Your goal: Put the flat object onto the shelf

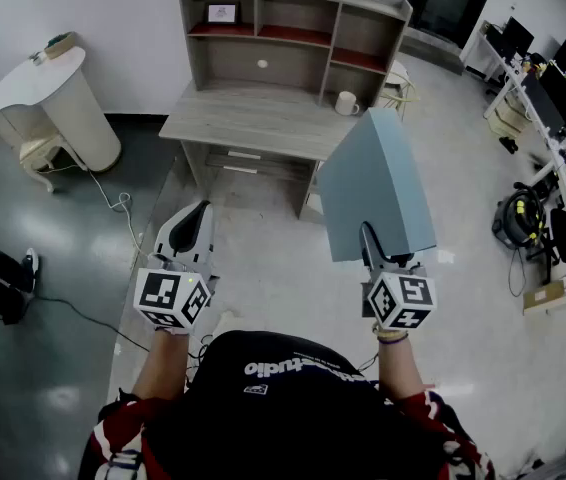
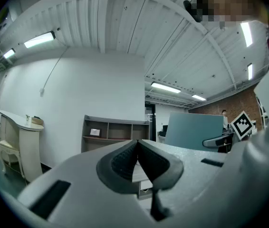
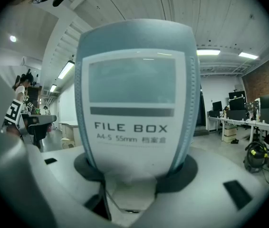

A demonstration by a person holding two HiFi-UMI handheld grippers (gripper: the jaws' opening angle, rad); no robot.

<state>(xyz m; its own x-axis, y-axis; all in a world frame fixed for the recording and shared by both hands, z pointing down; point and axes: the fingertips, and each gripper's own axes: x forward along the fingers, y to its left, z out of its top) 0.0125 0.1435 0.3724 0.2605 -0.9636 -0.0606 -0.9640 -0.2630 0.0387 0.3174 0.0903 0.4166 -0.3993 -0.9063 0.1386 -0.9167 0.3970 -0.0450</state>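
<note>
The right gripper (image 1: 371, 240), held forward, clamps the lower edge of an upright blue-grey file box (image 1: 375, 183). The left gripper (image 1: 196, 220) is closed, empty.

The spine of the blue-grey file box (image 3: 134, 56) carries a white label (image 3: 133, 141) printed "FILE BOX" in large capitals. A finer line below reads "A4-S 55mm", followed by a few Chinese characters too small to read. White lettering on the person's black shirt (image 1: 293, 408) shows upside down and seems to end in "studio"; the rest is unclear.
</note>
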